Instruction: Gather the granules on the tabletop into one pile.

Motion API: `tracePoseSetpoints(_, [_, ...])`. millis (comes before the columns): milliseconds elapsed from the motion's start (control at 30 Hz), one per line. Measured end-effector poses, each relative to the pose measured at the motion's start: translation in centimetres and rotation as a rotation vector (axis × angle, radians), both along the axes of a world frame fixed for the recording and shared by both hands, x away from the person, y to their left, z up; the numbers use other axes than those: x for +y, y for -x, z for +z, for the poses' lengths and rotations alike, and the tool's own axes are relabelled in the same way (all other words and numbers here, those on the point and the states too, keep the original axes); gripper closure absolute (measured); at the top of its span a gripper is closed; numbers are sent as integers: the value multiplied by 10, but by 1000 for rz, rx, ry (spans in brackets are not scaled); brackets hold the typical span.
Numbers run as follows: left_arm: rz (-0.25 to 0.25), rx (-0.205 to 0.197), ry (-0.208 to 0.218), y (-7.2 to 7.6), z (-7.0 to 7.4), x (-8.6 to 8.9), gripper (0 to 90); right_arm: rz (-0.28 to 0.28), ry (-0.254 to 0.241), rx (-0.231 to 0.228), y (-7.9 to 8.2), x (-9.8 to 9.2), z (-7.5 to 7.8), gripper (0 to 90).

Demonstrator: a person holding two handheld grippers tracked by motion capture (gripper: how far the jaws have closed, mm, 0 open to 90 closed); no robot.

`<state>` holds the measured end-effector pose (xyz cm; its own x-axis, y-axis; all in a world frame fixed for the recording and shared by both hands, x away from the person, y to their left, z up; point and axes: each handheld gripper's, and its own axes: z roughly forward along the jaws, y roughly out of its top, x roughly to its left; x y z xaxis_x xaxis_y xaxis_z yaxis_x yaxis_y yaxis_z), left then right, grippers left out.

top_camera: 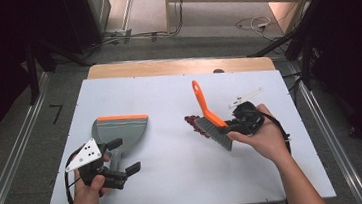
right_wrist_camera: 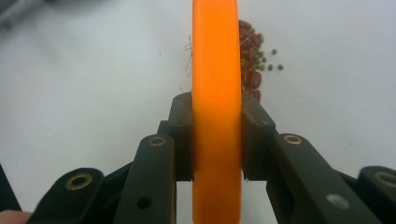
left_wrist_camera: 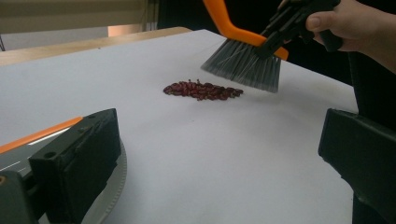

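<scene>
— What's nearest you?

— My left gripper [top_camera: 123, 160], jaws spread wide apart and clamping nothing, at the near left over the handle of the grey plastic dustpan with an orange lip [top_camera: 121, 130].

— And farther out?

— My right gripper [top_camera: 236, 125] is clenched on the orange-backed hand brush with grey bristles [top_camera: 213, 126], bristles just beside the small heap of dark red beans [left_wrist_camera: 203, 90] on the white tabletop [top_camera: 176, 173].

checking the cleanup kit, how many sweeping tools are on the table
2. A grey dustpan with an orange edge lies at the left, its handle at the left gripper. An orange brush is clamped in the right gripper, its bristles just beside the red beans.
</scene>
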<state>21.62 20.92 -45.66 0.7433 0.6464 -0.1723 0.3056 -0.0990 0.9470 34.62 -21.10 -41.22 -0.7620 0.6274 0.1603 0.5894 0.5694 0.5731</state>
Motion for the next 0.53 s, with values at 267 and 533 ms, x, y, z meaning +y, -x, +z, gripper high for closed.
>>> tracePoseSetpoints(267, [17,-5,0,0,0,2,0,-180,-199,-90,28,-66,-10,684])
tracePoseSetpoints(533, [48,-13,5,-2,-1,9,0,-314,-296,-118,64,-117,-27,684])
